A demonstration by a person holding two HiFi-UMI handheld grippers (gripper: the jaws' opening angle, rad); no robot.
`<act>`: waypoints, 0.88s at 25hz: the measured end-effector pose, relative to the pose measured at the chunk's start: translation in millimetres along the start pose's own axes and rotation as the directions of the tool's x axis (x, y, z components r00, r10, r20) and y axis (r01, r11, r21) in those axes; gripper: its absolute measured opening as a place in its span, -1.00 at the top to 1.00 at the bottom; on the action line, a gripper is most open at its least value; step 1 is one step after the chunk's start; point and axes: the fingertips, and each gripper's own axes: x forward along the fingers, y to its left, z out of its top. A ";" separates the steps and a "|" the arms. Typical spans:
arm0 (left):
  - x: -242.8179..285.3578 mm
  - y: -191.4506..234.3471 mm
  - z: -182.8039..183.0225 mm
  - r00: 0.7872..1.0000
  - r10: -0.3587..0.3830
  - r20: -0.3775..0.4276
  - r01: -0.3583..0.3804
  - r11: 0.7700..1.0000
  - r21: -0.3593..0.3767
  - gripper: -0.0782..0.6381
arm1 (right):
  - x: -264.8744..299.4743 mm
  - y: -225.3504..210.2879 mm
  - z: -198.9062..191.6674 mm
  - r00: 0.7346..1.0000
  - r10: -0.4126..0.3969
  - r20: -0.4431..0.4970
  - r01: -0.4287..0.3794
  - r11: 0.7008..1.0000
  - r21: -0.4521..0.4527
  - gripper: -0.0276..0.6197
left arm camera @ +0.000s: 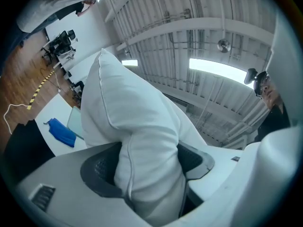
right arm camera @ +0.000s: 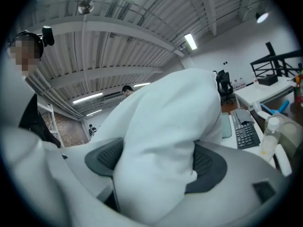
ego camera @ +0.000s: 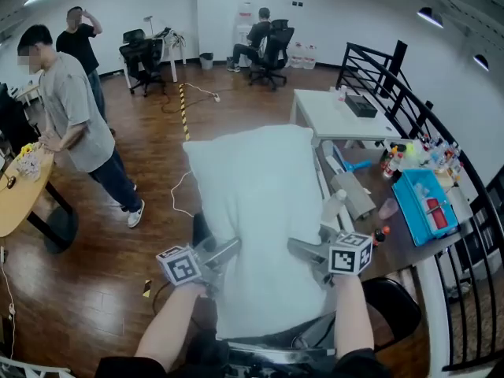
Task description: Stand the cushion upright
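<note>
The left tongs [ego camera: 223, 252] are clenched on the near left edge of the white cushion [ego camera: 256, 203]; in the left gripper view a thick fold of the fabric bulges out between the two dark pads [left arm camera: 97, 168], which press into it from both sides. The cushion hangs in the air in front of the person, lifted off any surface, its broad face towards the head camera and its far end reaching away over the wooden floor [ego camera: 94, 274]. The right tongs [ego camera: 305, 250] grasp the near right edge the same way, a wad of cushion squeezed between their pads [right arm camera: 207, 163]. Further right is the dark counter [ego camera: 398, 250], with a blue tray [ego camera: 403, 203] on it. What lies straight below the cushion is hidden.

This looks like the lift-and-carry step, with the standing itself not yet done. The next move calls for both tongs working level together, bringing one edge down onto a firm surface, steadying the soft, sagging body until it balances, and only then letting go
</note>
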 end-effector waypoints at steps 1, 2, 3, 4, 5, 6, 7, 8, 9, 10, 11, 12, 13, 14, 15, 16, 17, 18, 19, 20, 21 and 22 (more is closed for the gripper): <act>2.7 -9.1 -6.8 1.000 -0.023 -0.005 0.023 1.000 -0.003 -0.15 | -14.2 3.8 0.1 1.000 -0.016 0.014 0.016 1.000 -0.011 -0.35; 7.4 -18.5 -12.5 0.999 -0.045 -0.011 0.045 0.999 -0.001 -0.15 | -28.5 7.0 1.3 0.999 -0.033 0.029 0.034 0.999 -0.021 -0.36; 13.3 -28.0 -17.8 0.997 -0.070 -0.017 0.070 0.998 -0.001 -0.16 | -42.7 10.1 3.3 0.998 -0.052 0.046 0.054 0.998 -0.032 -0.36; 20.3 -38.9 -22.5 0.995 -0.098 -0.024 0.098 0.995 -0.002 -0.15 | -57.0 12.8 5.0 0.995 -0.071 0.064 0.074 0.997 -0.038 -0.36; 28.3 -51.0 -26.7 0.992 -0.126 -0.031 0.126 0.992 0.003 -0.15 | -71.8 14.2 5.2 0.992 -0.091 0.083 0.094 0.995 -0.039 -0.36; 37.1 -61.6 -32.9 0.987 -0.151 -0.044 0.152 0.988 0.008 -0.15 | -87.2 14.5 4.7 0.989 -0.111 0.102 0.115 0.993 -0.039 -0.36; 46.6 -69.6 -42.4 0.982 -0.176 -0.064 0.176 0.984 0.007 -0.15 | -103.3 14.0 3.6 0.984 -0.132 0.122 0.138 0.990 -0.040 -0.36; 57.1 -77.1 -53.9 0.976 -0.201 -0.089 0.202 0.979 0.003 -0.16 | -120.8 12.4 1.1 0.977 -0.157 0.143 0.163 0.986 -0.037 -0.36; 68.3 -86.5 -65.9 0.967 -0.229 -0.114 0.231 0.973 -0.001 -0.16 | -139.8 10.1 -3.5 0.968 -0.188 0.165 0.195 0.981 -0.026 -0.36; 79.8 -97.9 -78.0 0.955 -0.262 -0.139 0.263 0.965 -0.007 -0.16 | -160.4 8.3 -9.6 0.956 -0.224 0.189 0.231 0.973 -0.012 -0.36; 90.6 -110.1 -90.9 0.940 -0.299 -0.162 0.299 0.954 -0.022 -0.16 | -181.3 7.6 -16.4 0.941 -0.264 0.212 0.269 0.963 0.003 -0.36; 99.9 -121.0 -104.9 0.924 -0.337 -0.183 0.334 0.941 -0.048 -0.16 | -201.2 7.9 -23.6 0.924 -0.302 0.232 0.307 0.952 0.019 -0.36; 107.7 -130.2 -118.9 0.905 -0.372 -0.205 0.364 0.928 -0.076 -0.16 | -219.4 9.0 -30.8 0.907 -0.339 0.250 0.341 0.939 0.037 -0.36; 114.6 -138.5 -131.9 0.887 -0.402 -0.229 0.389 0.916 -0.100 -0.16 | -235.9 10.6 -38.3 0.888 -0.375 0.265 0.373 0.926 0.058 -0.36; 121.0 -146.7 -143.7 0.868 -0.428 -0.253 0.411 0.904 -0.119 -0.16 | -251.1 12.9 -45.3 0.869 -0.409 0.278 0.404 0.911 0.078 -0.36; 127.4 -155.6 -155.1 0.847 -0.455 -0.275 0.433 0.890 -0.138 -0.16 | -265.8 16.1 -51.7 0.848 -0.443 0.290 0.436 0.895 0.095 -0.36; 133.6 -165.1 -166.8 0.825 -0.483 -0.295 0.455 0.876 -0.161 -0.16 | -280.6 19.6 -57.8 0.826 -0.478 0.300 0.467 0.877 0.111 -0.36; 140.0 -174.6 -179.1 0.800 -0.511 -0.315 0.475 0.860 -0.187 -0.16 | -295.8 22.6 -64.8 0.801 -0.512 0.310 0.497 0.857 0.132 -0.36; 146.3 -183.5 -191.4 0.774 -0.538 -0.333 0.494 0.843 -0.213 -0.16 | -310.7 24.8 -72.2 0.774 -0.547 0.319 0.526 0.836 0.157 -0.36; 152.4 -191.6 -203.3 0.748 -0.565 -0.349 0.512 0.825 -0.238 -0.16 | -324.4 27.3 -78.8 0.746 -0.581 0.327 0.554 0.813 0.180 -0.36; 158.0 -199.1 -214.1 0.721 -0.590 -0.363 0.528 0.807 -0.263 -0.16 | -336.5 30.9 -84.2 0.717 -0.612 0.334 0.581 0.789 0.198 -0.36; 162.8 -206.6 -223.9 0.694 -0.614 -0.375 0.543 0.789 -0.287 -0.16 | -347.1 35.5 -88.9 0.688 -0.641 0.340 0.607 0.765 0.215 -0.36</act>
